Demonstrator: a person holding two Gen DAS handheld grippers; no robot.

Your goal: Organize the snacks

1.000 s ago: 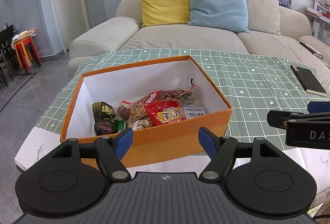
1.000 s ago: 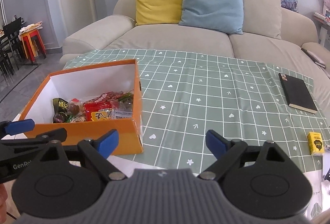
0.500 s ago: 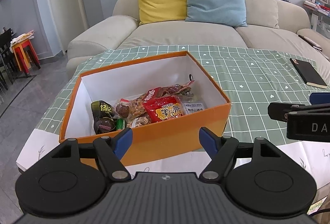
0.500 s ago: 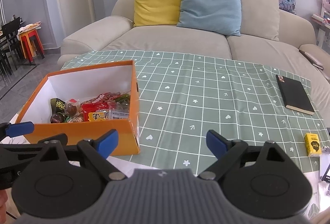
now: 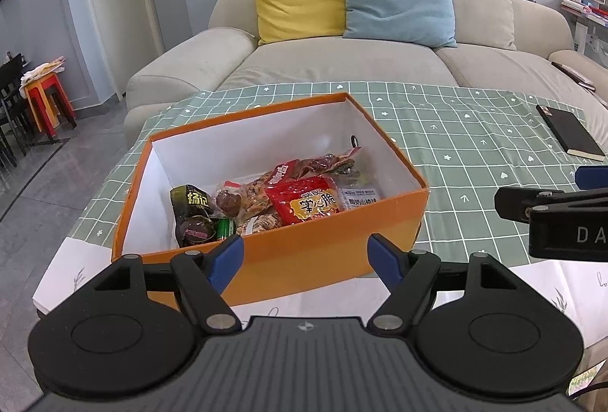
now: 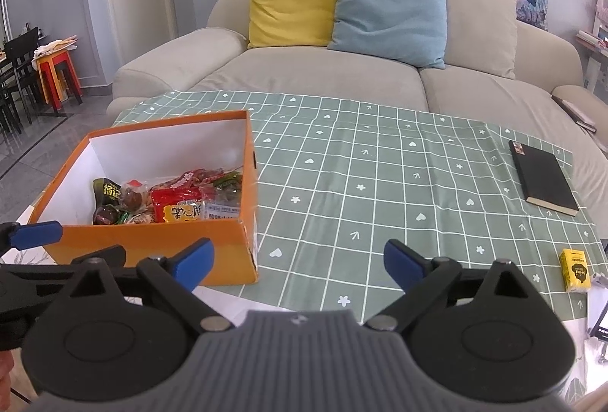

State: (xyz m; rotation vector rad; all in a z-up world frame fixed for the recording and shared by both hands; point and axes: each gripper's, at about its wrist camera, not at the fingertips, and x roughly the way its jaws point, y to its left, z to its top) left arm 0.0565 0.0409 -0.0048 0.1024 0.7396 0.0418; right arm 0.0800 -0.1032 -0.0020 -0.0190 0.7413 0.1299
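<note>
I am holding my left gripper (image 5: pixel 306 256) just short of the near wall of the orange box (image 5: pixel 326 248), its jaws spread wide and gripping nothing. My right gripper (image 6: pixel 298 264) is hovering over the green checked cloth (image 6: pixel 380 176) on the counter, jaws likewise wide apart and empty; the box is sitting at about 10 o'clock from it.

Inside the box the snacks are lying heaped toward the near side. I am seeing a red packet (image 5: pixel 307 199) with yellow lettering on top of the pile, a dark green packet (image 5: pixel 192 201) at 9 o'clock from it against the left wall, a small white-labelled packet (image 5: pixel 359 197) at 3 o'clock touching the right wall, and brownish wrapped pieces (image 5: pixel 243 195) between them.

In the right wrist view a small yellow carton (image 6: pixel 575 269) is standing on the cloth near the counter's right edge, at about 3 o'clock from my right gripper, well apart from the box. A black notebook (image 6: pixel 541 176) is lying flat at about 1 o'clock. A beige sofa (image 6: pixel 323 78) with a yellow cushion (image 6: pixel 288 7) and a blue cushion (image 6: pixel 387 9) is sitting behind the counter.
</note>
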